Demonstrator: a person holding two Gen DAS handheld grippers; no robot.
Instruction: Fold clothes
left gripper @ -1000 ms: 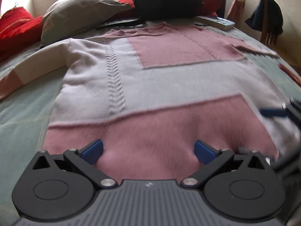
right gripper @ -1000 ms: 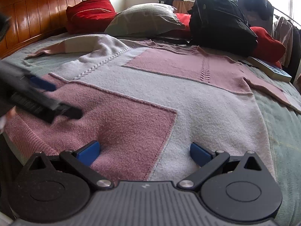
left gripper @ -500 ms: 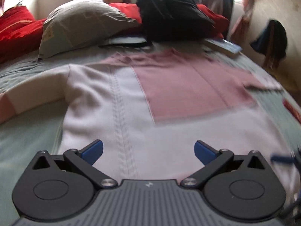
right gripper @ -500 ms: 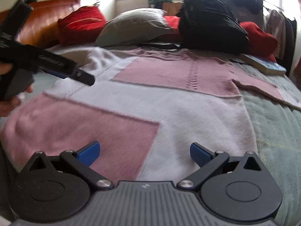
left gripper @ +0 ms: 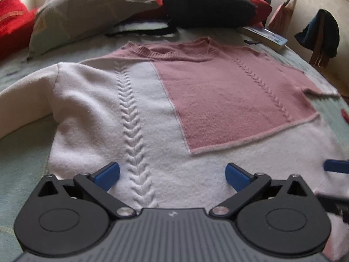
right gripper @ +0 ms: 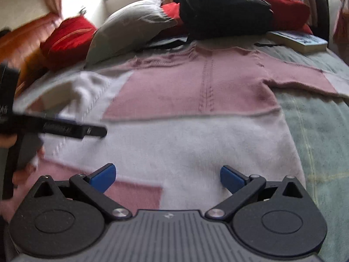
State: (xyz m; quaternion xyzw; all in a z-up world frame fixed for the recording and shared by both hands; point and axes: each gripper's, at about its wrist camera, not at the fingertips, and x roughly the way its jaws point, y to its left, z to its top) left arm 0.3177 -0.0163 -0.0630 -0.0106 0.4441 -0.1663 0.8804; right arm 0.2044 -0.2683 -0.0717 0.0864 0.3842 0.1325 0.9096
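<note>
A pink and white knitted sweater (left gripper: 174, 113) lies spread flat, front up, on a pale green bedcover (left gripper: 19, 166). Its neckline points to the far side, and one white sleeve stretches off to the left. A large pink square fills the right chest; a raised cable stitch runs down the white left half. At the near edge the left gripper (left gripper: 172, 174) hangs over the white knit, its two blue-tipped fingers spread wide with nothing between them. At the far side sit a grey pillow (left gripper: 87, 11), red cushions (left gripper: 13, 21), a black bag (left gripper: 205, 2) and, far right, a book (left gripper: 266, 37).
</note>
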